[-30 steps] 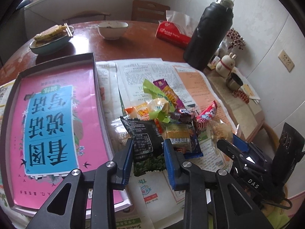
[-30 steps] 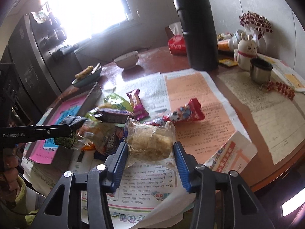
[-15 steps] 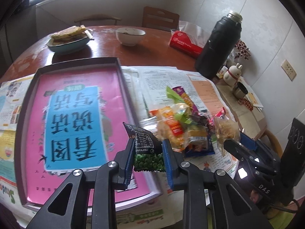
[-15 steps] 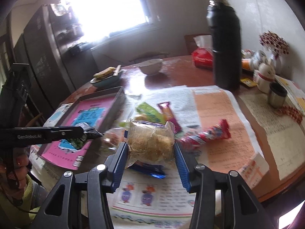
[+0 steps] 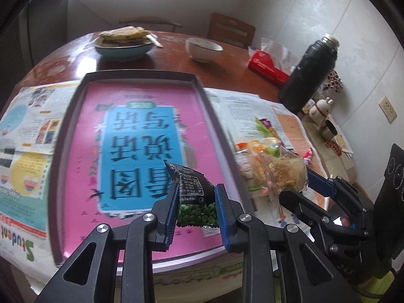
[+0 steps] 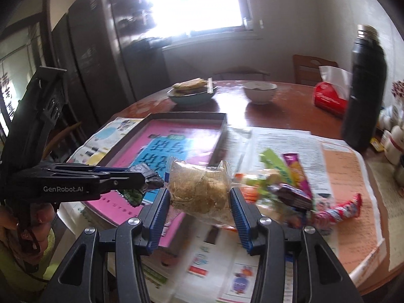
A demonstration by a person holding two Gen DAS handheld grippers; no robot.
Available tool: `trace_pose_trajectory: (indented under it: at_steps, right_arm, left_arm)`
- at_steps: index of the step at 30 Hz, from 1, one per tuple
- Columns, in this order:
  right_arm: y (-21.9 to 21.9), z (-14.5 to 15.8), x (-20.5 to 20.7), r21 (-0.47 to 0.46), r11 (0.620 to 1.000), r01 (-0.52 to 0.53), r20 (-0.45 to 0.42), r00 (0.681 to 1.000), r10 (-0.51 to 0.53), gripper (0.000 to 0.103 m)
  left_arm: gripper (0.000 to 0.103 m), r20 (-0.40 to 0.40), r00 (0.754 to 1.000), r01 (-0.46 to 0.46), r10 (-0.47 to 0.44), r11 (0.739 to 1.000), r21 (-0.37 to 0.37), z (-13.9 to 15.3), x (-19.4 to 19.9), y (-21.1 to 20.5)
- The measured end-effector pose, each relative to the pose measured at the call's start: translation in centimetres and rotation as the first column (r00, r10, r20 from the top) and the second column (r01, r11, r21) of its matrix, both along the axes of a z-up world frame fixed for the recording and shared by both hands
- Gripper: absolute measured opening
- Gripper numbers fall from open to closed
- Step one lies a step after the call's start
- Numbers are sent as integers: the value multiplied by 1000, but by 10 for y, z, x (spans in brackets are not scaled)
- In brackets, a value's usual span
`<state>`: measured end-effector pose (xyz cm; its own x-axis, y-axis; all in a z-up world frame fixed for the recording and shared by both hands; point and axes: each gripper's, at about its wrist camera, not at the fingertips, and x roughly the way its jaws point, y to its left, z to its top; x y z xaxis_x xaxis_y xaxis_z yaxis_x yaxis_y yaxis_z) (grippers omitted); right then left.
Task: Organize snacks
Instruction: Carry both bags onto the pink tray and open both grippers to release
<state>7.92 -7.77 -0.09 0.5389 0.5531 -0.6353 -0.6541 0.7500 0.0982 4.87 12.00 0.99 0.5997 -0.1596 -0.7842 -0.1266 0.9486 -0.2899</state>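
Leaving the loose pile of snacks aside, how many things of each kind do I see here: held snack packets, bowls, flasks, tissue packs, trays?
Held snack packets: 2 (black-and-green packet, clear packet)
Bowls: 2 (blue bowl, white bowl)
Black flask: 1
Red tissue pack: 1
Tray: 1
Total: 7

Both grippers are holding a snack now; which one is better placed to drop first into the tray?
Left. The left gripper holds the pea packet already over the tray; the right gripper holds its clear snack bag near the tray's edge.
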Motion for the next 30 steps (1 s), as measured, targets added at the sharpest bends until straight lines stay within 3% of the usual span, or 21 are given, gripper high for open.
trace_pose_trajectory:
  at_steps: [14, 22, 30]
  right_arm:
    - [72, -18, -3, -55, 988, -144, -62, 988, 140, 49]
    - [77, -32, -7, -59, 988, -140, -96, 986, 134, 49]
    - [79, -40, -10, -69, 988, -142, -114, 985, 133, 49]
  left_arm:
    - [29, -16, 996, -91, 91, 995, 49, -15, -21, 47]
    - [29, -42, 995, -85, 86, 996, 42, -31, -21, 51]
    - [29, -53, 994, -88, 92, 993, 80, -35, -23, 49]
